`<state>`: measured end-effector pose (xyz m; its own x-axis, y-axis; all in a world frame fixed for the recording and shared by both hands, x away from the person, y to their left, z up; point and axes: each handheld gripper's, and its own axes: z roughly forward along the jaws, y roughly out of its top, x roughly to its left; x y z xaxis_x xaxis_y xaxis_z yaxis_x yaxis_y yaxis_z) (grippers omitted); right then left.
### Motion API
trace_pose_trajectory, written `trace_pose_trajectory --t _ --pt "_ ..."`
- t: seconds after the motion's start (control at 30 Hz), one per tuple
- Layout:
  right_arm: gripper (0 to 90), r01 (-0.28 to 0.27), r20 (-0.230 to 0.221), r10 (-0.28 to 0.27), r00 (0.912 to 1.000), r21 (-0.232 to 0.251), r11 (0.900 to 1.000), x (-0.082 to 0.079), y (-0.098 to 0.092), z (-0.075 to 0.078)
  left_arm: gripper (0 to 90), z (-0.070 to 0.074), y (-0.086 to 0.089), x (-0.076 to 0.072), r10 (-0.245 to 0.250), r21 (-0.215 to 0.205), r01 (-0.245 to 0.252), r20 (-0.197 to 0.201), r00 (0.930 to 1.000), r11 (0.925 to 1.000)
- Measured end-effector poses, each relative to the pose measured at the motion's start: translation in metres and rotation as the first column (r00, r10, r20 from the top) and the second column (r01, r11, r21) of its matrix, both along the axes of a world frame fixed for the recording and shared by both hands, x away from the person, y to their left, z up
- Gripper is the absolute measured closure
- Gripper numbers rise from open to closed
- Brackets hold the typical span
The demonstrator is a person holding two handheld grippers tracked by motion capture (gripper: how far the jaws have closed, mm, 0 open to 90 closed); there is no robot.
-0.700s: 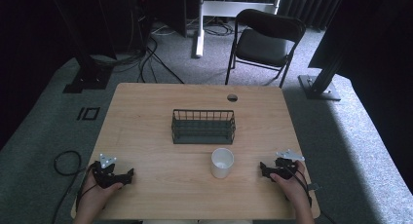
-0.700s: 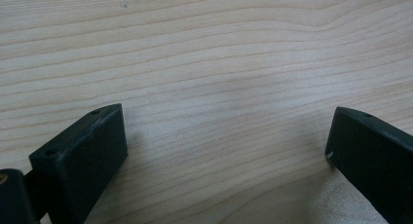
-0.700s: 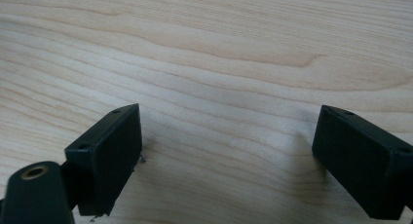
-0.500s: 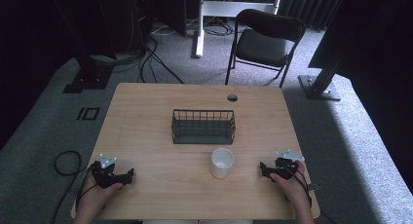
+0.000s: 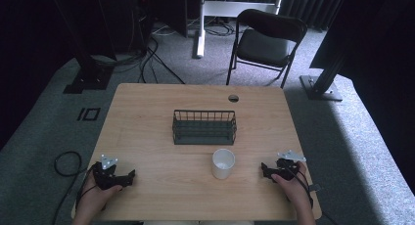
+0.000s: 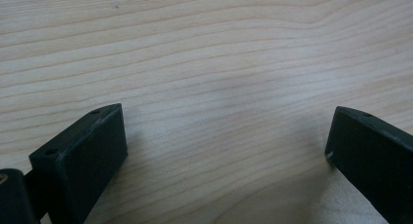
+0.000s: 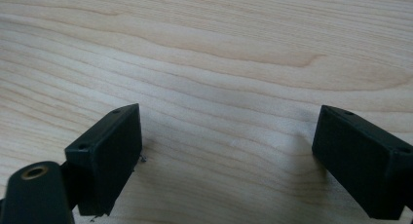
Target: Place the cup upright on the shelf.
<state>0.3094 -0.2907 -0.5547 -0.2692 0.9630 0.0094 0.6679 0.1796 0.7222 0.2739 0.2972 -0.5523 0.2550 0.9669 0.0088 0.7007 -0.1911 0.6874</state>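
Here, at the near edge of the wooden table (image 5: 147, 112), a person is resting both hands, the left gripper (image 5: 128, 177) and right gripper (image 5: 265, 169) each lying with jaws spread apart and gripping nothing (the two gripper views are showing bare wood grain between the black jaws). Farther in, the white cup (image 5: 223, 163) is standing upright, mouth up, lying toward the table's middle from the right gripper and clearly nearer to it than to the left. Beyond it, just apart, the dark wire basket (image 5: 204, 127) is sitting crosswise.
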Motion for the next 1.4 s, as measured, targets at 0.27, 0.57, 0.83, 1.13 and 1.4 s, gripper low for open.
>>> trace_pose_trajectory --t 0.27,0.57,0.83,1.13,1.4 --pt "10.5 0.0 0.0 0.0 1.0 0.0 1.0 0.0 0.0 0.0 2.0 0.0 -0.002 0.0 -0.059 0.004 0.059 0.002 0.9983 0.9983" --pt "10.5 0.0 0.0 0.0 1.0 0.0 1.0 0.0 0.0 0.0 2.3 0.002 -0.008 -0.002 -0.112 -0.012 0.113 0.014 0.9936 0.9936" --pt "10.4 0.0 0.0 0.0 1.0 0.0 1.0 0.0 0.0 0.0 2.3 0.008 -0.022 -0.001 -0.195 -0.002 0.195 0.042 0.98 0.9808" --pt "10.4 0.0 -0.001 0.0 1.0 0.0 1.0 0.0 0.0 0.0 2.3 0.008 -0.035 0.001 -0.273 0.019 0.272 0.038 0.9614 0.9621" --pt "10.5 0.0 0.0 0.0 1.0 0.0 1.0 0.0 0.0 0.0 2.3 0.009 -0.049 0.003 -0.32 0.017 0.319 0.044 0.9466 0.9476"
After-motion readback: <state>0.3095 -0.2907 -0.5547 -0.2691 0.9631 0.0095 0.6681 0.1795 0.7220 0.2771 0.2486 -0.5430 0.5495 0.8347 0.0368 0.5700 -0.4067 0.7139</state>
